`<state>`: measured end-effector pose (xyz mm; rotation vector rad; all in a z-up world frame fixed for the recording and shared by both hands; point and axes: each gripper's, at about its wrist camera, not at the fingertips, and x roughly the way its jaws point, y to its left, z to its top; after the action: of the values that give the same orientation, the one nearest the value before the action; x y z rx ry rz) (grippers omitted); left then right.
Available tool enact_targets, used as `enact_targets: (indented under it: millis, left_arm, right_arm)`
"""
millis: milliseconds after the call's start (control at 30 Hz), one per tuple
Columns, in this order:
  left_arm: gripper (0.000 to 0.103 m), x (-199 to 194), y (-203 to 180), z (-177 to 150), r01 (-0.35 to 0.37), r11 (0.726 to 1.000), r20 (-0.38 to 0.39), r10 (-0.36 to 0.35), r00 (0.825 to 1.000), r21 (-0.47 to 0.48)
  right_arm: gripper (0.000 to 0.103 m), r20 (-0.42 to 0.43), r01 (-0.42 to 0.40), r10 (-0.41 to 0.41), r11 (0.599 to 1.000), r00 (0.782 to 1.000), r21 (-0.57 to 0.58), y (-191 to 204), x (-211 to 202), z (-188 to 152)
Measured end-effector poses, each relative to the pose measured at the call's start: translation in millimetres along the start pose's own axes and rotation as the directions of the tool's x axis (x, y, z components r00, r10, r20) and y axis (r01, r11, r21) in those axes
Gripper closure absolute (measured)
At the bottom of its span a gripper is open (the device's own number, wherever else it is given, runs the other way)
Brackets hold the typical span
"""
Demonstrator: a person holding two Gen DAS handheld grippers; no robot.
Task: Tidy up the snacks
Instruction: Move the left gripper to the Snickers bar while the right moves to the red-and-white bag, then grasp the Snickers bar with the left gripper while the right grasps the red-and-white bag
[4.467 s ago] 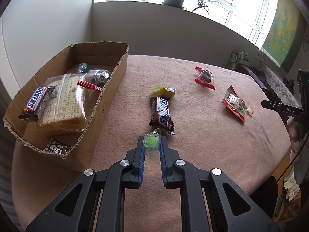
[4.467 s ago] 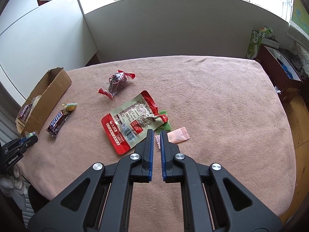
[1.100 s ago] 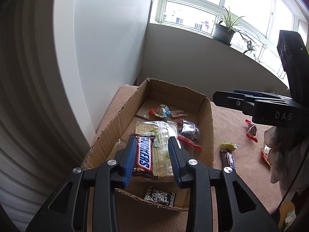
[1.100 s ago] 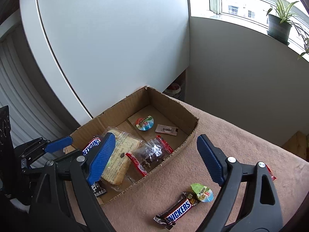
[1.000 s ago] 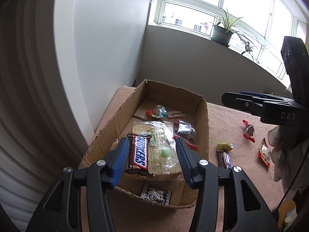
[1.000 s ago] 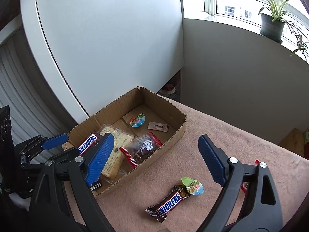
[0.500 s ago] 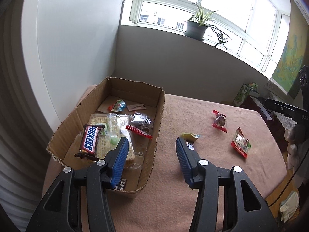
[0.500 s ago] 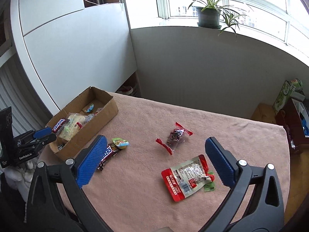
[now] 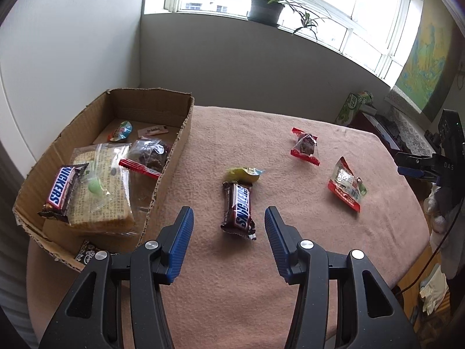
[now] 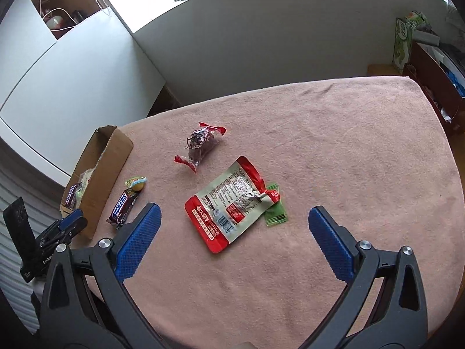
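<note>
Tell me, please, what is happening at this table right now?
A person is sorting snacks into a brown cardboard box using two tools. The left hand-held gripper is open and empty, lined up with a brown Snickers bar lying on the pink tablecloth. The right hand-held gripper, also open, hangs above a red-and-white foil pouch. Several snacks already lie in the box.

Potted plant [image 9: 266,8] on windowsill [image 9: 290,30]; green carton [image 9: 353,105] below and right of windowsill; yellow-green wall hanging [image 9: 423,67] further right.
</note>
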<state>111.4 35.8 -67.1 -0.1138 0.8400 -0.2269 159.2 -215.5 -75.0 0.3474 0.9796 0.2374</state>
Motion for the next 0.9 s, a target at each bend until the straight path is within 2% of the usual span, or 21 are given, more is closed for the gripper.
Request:
enact_targets:
  millis: [233,500,600,733,900]
  left_arm:
    - [0.053,16,-7,-4,0.007,1.0,-0.039,-0.007,0.999,0.012]
    - [0.053,30,-5,-5,0.017,1.0,-0.063,-0.017,0.998,0.008]
    - [0.053,33,-2,-6,0.023,1.0,-0.068,-0.023,0.997,0.005]
    - [0.053,36,1,-5,0.026,1.0,-0.07,-0.026,0.997,-0.001]
    - [0.053,41,4,-8,0.033,0.999,-0.073,-0.033,0.997,0.004]
  right_arm:
    - [0.0,-0.117,-0.072,0.086,0.99,0.989,0.118,-4,38,-6]
    - [0.0,-0.2,-0.032,0.067,0.984,0.977,0.173,-3,72,7]
    - [0.0,-0.233,-0.041,0.094,0.974,0.968,0.222,-6,86,13]
    - [0.0,-0.241,-0.002,0.05,0.981,0.969,0.195,5,97,26]
    - [0.003,-0.264,0.069,-0.047,0.995,0.963,0.073,31,115,34]
